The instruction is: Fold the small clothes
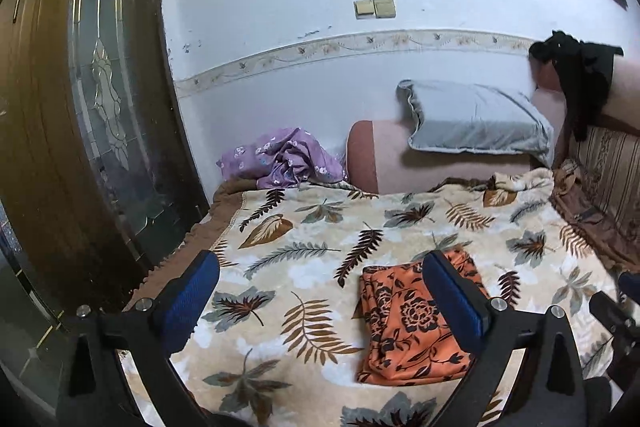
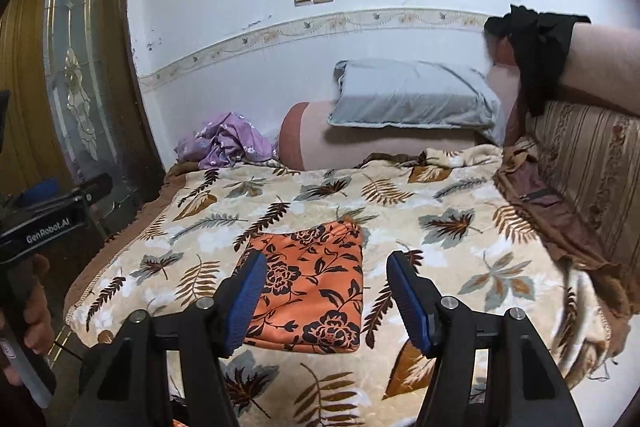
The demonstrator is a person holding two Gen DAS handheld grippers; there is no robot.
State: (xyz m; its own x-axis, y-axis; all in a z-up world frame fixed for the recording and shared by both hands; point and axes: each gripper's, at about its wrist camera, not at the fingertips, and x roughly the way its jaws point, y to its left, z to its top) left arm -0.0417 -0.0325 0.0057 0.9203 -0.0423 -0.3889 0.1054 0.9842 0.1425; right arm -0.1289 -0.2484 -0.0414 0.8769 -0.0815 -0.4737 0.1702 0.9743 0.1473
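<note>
One folded orange garment (image 2: 308, 287) on blanket (image 2: 440, 211); two grippers, left (image 1: 320, 291), right (image 2: 326, 297), jaws spread, empty.

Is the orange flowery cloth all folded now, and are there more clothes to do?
Done: the orange flowery cloth lies folded in a neat rectangle on the leaf blanket. In hand: nothing; the left gripper and right gripper are both open and empty above it. Left: probably the crumpled purple garment at the far edge, and maybe the black one draped over the sofa back.
</note>
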